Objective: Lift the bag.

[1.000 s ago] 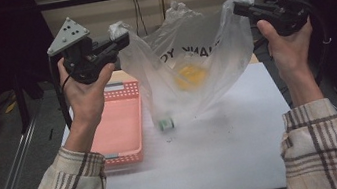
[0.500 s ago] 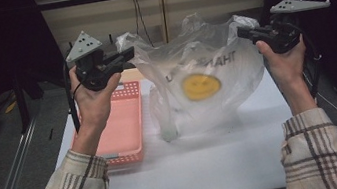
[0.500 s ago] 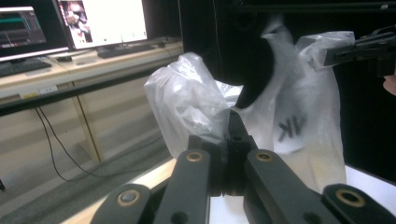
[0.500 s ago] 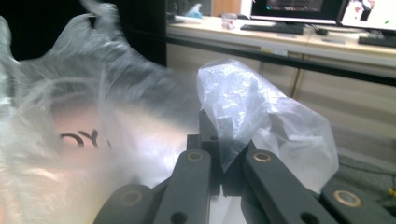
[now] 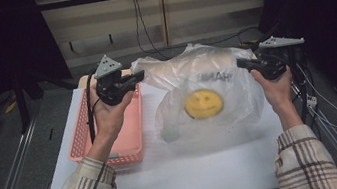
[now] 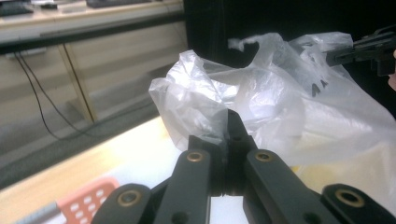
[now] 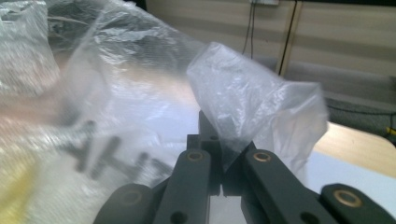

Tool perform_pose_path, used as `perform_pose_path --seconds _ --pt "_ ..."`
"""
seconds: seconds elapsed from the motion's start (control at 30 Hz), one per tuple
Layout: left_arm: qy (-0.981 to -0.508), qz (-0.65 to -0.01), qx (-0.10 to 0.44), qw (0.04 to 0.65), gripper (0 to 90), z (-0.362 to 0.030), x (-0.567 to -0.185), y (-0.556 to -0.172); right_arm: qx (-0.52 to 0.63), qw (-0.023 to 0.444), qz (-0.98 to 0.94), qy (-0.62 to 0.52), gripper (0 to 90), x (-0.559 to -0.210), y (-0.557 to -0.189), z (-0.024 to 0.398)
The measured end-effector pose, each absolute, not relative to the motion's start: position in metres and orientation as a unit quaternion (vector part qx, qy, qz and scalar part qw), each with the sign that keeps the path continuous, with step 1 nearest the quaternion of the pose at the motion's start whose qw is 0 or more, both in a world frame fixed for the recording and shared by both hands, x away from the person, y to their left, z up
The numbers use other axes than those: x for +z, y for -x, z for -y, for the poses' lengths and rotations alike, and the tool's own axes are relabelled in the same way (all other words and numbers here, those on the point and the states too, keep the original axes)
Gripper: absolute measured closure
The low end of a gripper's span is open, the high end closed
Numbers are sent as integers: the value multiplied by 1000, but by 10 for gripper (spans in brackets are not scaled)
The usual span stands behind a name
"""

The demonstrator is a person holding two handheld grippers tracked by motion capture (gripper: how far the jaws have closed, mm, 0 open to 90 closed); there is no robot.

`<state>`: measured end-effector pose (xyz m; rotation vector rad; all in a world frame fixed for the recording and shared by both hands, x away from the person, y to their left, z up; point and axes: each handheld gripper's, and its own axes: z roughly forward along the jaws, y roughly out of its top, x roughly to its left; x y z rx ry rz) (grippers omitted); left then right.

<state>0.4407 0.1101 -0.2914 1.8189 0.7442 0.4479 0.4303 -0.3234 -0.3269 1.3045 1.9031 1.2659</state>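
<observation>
A clear plastic bag point(image 5: 213, 67) with a yellow smiley face point(image 5: 203, 103) and black lettering hangs stretched between my two grippers, its bottom resting on the white table point(image 5: 193, 171). My left gripper point(image 5: 141, 75) is shut on the bag's left top edge; in the left gripper view the crumpled film point(image 6: 201, 98) bunches out of the closed jaws point(image 6: 229, 128). My right gripper point(image 5: 240, 63) is shut on the right top edge, and in the right gripper view a flap of the bag point(image 7: 252, 98) rises from its closed jaws point(image 7: 212, 128). The right gripper point(image 6: 369, 49) also appears far off in the left gripper view.
A pink mesh basket point(image 5: 84, 137) lies on the table's left side, under my left hand. Cables point(image 5: 320, 107) hang off the table's right edge. A wooden bench and dark curtains stand behind the table.
Both hands have come down with the bag. The bag has sunk from hanging in the air to resting on the table, and the smiley face now faces up more plainly.
</observation>
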Motion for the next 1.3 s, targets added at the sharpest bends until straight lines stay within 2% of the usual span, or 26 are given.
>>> perform_pose_path --seconds 0.13,0.23,0.5,0.6,0.83,0.93,1.2,1.3 --pt "-757 -333 189 530 900 -120 -302 -446 442 262 -696 -502 900 -344 -435 330" --pt "-748 -357 194 525 900 -129 -306 -452 422 294 -677 -527 900 -346 -434 338" --pt "-751 -346 184 531 885 -126 -307 -451 450 269 -683 -509 894 -343 -430 339" --pt "-757 -336 188 528 851 -120 -306 -448 460 267 -677 -508 787 -339 -426 337" --pt "-753 -342 190 529 870 -118 -303 -449 479 275 -661 -509 529 -324 -406 345" --pt "-745 -359 182 531 893 -120 -302 -454 476 275 -665 -506 449 -320 -397 347" --pt "-744 -365 175 532 900 -121 -303 -457 471 282 -665 -507 326 -317 -379 356" --pt "-743 -371 171 530 900 -123 -303 -459 476 284 -661 -506 323 -319 -369 360"
